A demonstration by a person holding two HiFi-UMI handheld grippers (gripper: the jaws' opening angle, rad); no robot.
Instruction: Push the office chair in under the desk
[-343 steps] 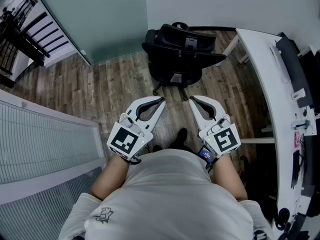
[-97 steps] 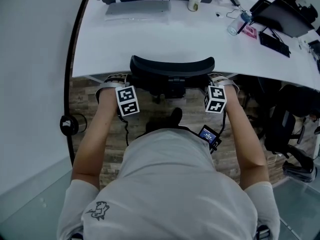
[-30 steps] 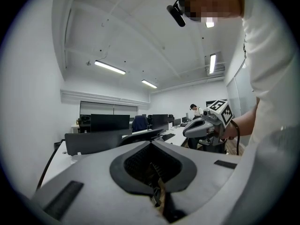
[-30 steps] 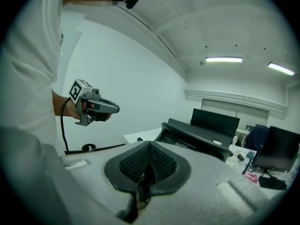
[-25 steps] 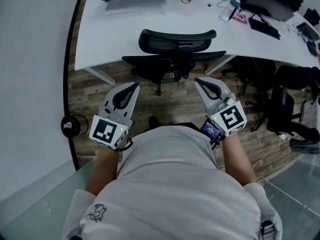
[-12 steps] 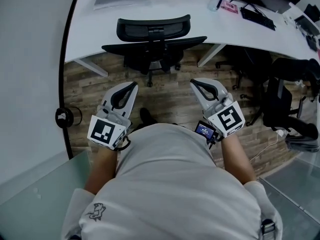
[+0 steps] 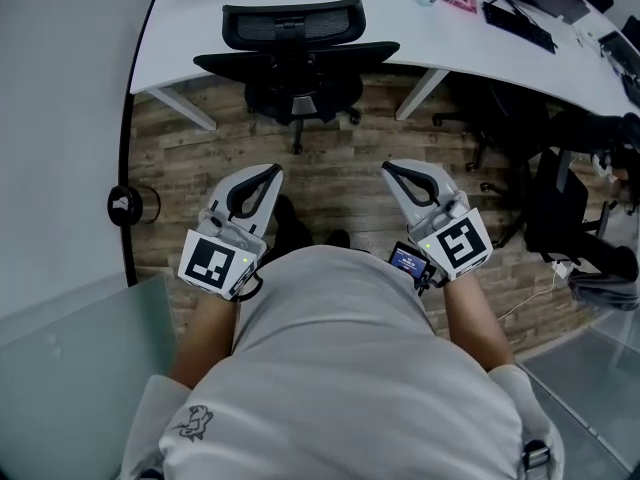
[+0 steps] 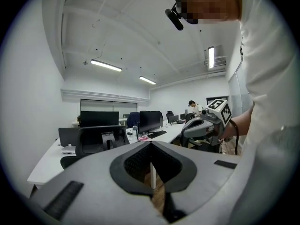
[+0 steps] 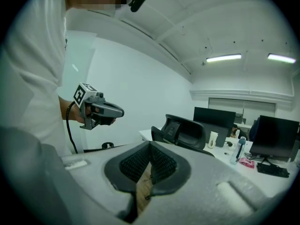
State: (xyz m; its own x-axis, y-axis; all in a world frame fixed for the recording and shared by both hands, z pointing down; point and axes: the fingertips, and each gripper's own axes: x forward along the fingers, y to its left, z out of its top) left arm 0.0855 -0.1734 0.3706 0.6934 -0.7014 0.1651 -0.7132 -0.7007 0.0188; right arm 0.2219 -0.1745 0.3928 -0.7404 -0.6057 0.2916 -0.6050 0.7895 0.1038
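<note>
Both grippers hover by the person's waist, well apart from the furniture, probably because the push is finished. The left gripper [image 7: 268,172] has its jaws together on nothing, and so does the right gripper [image 7: 389,169]. Ahead, the office chair [image 7: 295,38] sits with its seat under the desk [image 7: 390,13]. Count: two grippers, one tucked chair, one desk.

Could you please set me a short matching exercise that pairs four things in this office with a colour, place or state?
Things:
1. office chair
2. left gripper
3. desk
4. keyboard

Descriptions:
A. white, with a curved edge
B. black, up against the desk's edge
C. shut on nothing, over the wooden floor
D. lying on the desk, to the chair's right

Pairs: 1-B, 2-C, 3-A, 4-D
</note>
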